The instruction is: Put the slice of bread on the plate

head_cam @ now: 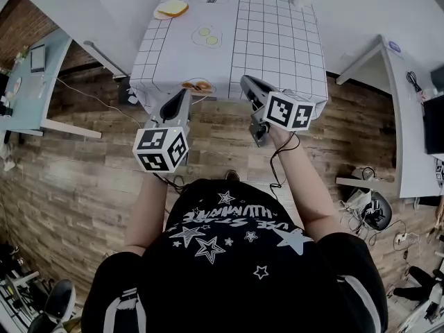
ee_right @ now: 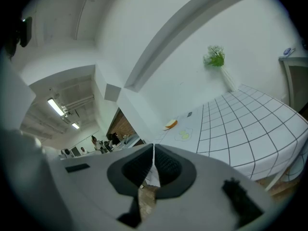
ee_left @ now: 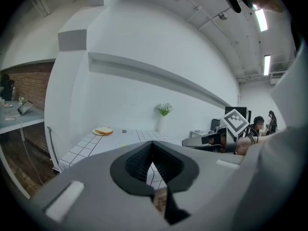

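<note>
Gridded table (head_cam: 277, 40) bears the bread slice (head_cam: 173, 7) far-left, plate (head_cam: 159, 14) beneath barely showing. Left gripper (head_cam: 184, 94) and right gripper (head_cam: 246, 82), short of the table, sit pressed together, empty.

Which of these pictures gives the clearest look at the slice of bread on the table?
The head view. It looks down on the slice of bread at the far left corner of the table, so its top and outline show. The left gripper view shows the slice small and nearly edge-on. In the right gripper view the slice is only a tiny tan sliver.

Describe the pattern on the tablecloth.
The tablecloth is white with a grid of thin black lines; the head view shows it best.
</note>
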{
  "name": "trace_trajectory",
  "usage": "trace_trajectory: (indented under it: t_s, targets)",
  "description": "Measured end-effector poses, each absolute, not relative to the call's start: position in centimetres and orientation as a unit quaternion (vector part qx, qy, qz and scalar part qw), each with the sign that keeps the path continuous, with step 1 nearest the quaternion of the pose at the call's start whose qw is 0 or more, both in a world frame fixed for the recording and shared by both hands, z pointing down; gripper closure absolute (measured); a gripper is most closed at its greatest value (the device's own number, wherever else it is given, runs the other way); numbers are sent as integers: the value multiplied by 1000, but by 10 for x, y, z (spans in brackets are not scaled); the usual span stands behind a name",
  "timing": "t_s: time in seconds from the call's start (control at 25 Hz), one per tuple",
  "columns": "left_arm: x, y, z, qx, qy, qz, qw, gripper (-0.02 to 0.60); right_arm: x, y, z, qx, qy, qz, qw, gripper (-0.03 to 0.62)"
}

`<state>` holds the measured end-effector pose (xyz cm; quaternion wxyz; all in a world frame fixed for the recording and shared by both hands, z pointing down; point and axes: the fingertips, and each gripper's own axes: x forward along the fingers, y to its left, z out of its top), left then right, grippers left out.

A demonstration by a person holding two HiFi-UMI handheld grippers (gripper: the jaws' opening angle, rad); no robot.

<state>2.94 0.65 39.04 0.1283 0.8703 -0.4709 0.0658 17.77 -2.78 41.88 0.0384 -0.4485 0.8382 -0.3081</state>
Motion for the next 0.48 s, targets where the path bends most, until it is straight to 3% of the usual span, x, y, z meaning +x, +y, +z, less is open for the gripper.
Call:
trace_trajectory:
  t_s: [0.48]
  targets:
    - [-18, 50, 385, 887, -439, 55, 133, 572, 117, 30, 397, -463, 848, -257, 7, 579]
